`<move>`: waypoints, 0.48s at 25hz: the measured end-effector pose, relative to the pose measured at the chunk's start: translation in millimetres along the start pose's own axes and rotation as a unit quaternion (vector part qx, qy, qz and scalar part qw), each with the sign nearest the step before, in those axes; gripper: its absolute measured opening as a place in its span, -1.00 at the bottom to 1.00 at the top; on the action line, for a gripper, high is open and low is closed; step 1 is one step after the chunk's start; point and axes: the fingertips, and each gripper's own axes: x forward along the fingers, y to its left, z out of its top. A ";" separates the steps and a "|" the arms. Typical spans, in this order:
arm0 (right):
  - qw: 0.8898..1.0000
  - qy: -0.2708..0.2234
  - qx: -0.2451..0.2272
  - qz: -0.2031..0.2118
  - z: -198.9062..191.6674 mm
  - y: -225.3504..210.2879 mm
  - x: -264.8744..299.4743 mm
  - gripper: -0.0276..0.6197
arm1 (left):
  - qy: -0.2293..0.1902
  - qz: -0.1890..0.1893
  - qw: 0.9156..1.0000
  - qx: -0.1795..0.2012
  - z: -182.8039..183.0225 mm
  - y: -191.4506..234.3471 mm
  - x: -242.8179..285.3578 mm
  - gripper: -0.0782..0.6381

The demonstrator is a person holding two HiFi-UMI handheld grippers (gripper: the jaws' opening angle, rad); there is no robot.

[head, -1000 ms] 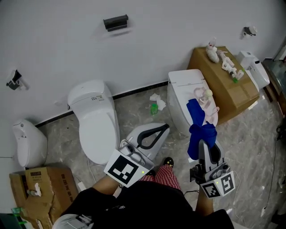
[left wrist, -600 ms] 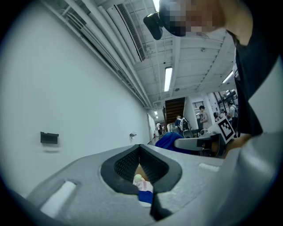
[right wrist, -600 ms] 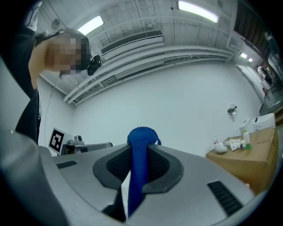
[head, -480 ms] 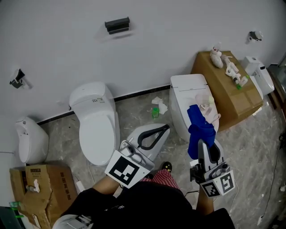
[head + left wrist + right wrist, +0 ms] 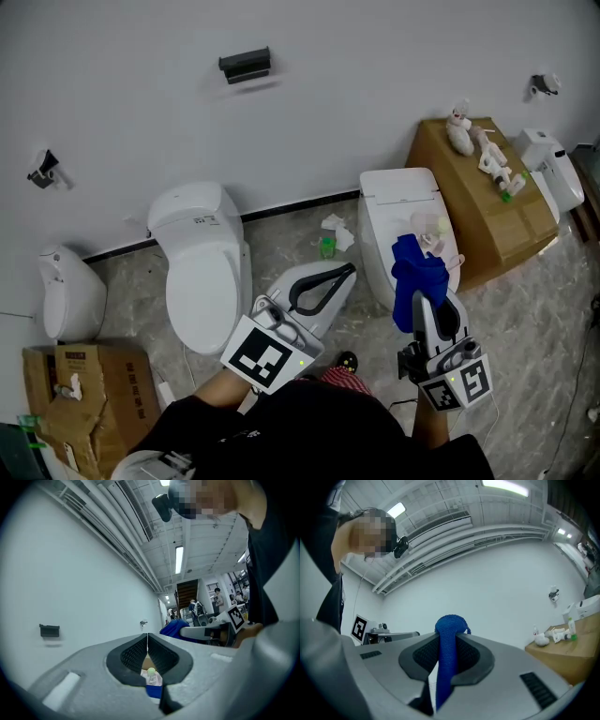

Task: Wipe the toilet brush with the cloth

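Cloth [image 5: 417, 267] is bunching in my right gripper [image 5: 424, 298] in the head view. The brush [image 5: 433, 228], I think, is lying on the toilet [image 5: 386, 239] just past it, farther from my left gripper [image 5: 349, 271]. Left gripper view: jaws are pressing together, empty. Right gripper view: jaws are pinching the cloth.

Blue cloth [image 5: 417, 274], bunched and upright, pinched in the right gripper [image 5: 425, 300], just before a pale pink brush [image 5: 432, 228] lying on a closed white toilet lid [image 5: 394, 199].

Blue cloth [image 5: 418, 274]; white toilet [image 5: 200, 267] left of the cloth, brown box [image 5: 487, 220] right of it, grey marbled floor [image 5: 534, 328] beneath
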 end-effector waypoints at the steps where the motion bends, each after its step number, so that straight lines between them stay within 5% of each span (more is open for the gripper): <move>1: 1.000 0.000 0.000 0.002 0.3 -4.1 1.2 -0.72 | 0.000 0.003 1.000 -0.001 -0.5 0.9 4.1 -0.76; 12: 0.999 0.010 0.002 0.041 3.1 -39.5 12.9 -0.72 | 0.002 0.018 1.000 -0.011 -6.3 -4.3 41.4 -0.76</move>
